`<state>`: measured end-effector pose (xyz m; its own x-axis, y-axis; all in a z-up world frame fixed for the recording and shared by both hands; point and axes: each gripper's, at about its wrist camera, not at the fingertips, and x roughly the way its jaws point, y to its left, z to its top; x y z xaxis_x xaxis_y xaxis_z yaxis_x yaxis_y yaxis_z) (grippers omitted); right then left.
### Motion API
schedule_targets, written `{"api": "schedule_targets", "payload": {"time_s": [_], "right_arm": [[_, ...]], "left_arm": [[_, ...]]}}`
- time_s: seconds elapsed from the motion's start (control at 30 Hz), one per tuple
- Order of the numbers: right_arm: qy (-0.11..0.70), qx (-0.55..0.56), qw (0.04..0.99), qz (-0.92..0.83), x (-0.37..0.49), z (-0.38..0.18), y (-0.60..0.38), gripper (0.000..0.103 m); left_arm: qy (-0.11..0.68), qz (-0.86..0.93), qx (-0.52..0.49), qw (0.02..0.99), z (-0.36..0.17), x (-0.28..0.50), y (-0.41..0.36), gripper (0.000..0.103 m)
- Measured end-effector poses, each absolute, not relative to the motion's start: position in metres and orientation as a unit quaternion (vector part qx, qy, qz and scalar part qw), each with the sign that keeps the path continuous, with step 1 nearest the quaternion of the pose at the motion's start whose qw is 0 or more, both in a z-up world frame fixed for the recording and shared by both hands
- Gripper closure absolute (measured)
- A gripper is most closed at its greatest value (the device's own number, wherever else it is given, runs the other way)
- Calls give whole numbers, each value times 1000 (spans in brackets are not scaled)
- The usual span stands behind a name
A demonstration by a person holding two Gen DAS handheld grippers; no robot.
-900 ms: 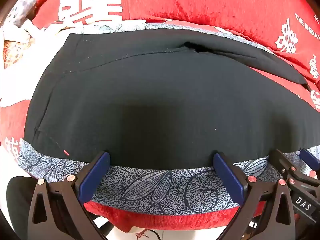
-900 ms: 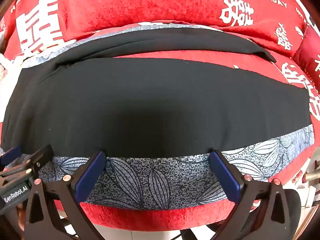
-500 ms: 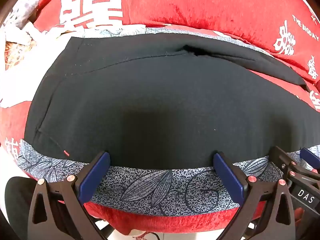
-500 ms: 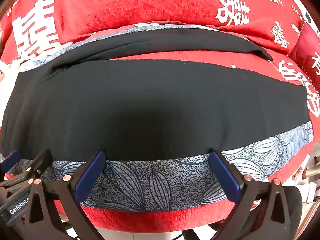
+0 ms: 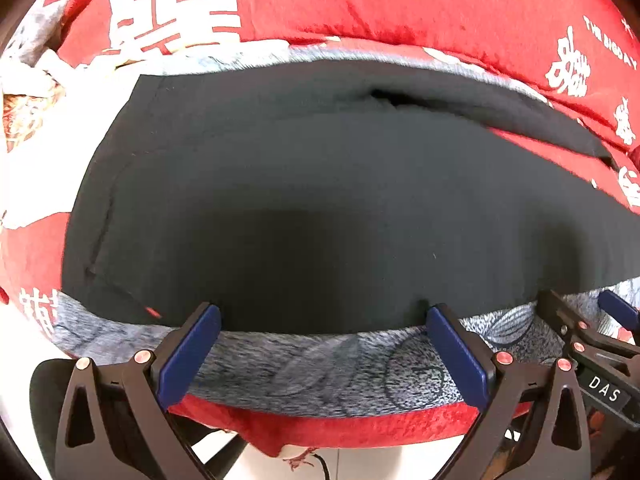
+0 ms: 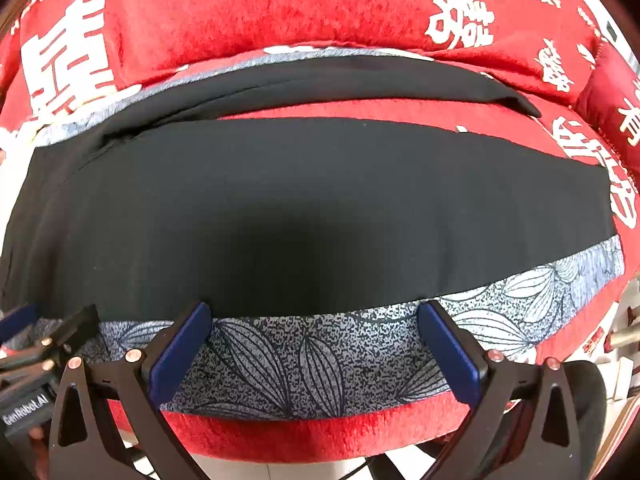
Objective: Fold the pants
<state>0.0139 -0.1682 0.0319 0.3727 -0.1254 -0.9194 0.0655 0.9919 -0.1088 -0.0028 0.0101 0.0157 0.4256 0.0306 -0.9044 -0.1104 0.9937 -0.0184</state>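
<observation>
Black pants [image 5: 320,200] lie spread flat across a red cushioned seat, waist end at the left, legs running right. In the right wrist view the near leg [image 6: 320,200] fills the middle and the far leg [image 6: 360,80] lies behind it, a red strip between them. My left gripper [image 5: 322,316] stands open just at the pants' near edge, its blue pads on either side of bare seat cover. My right gripper [image 6: 314,314] is open too, at the same near edge further right. Nothing is held. Each gripper shows at the other view's lower corner.
The seat [image 6: 320,432] is covered in red cloth with white characters and a grey leaf-print band [image 6: 312,364] along its front. A red back cushion [image 5: 360,8] rises behind the pants. White crumpled cloth [image 5: 24,92] lies at the far left. Pale floor shows below the seat edge.
Both grippers have crept slightly forward toward the pants' near edge; the pants sit a little lower in both views. Both stay open and nothing has been gripped.
</observation>
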Motion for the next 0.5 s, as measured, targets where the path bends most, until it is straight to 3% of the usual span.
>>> {"api": "schedule_targets", "payload": {"time_s": [0.17, 0.3, 0.37, 0.5], "right_arm": [[537, -78, 840, -16, 21, 51, -134, 0], [587, -78, 804, 63, 36, 30, -101, 0], [589, -103, 799, 64, 36, 21, -98, 0], [581, -87, 808, 52, 37, 24, -127, 0]], "left_arm": [[533, 76, -53, 841, 25, 7, 41, 0], [579, 95, -73, 807, -1, 24, 71, 0], [587, 75, -109, 799, -3, 27, 86, 0], [581, 100, -83, 803, 2, 28, 102, 0]]}}
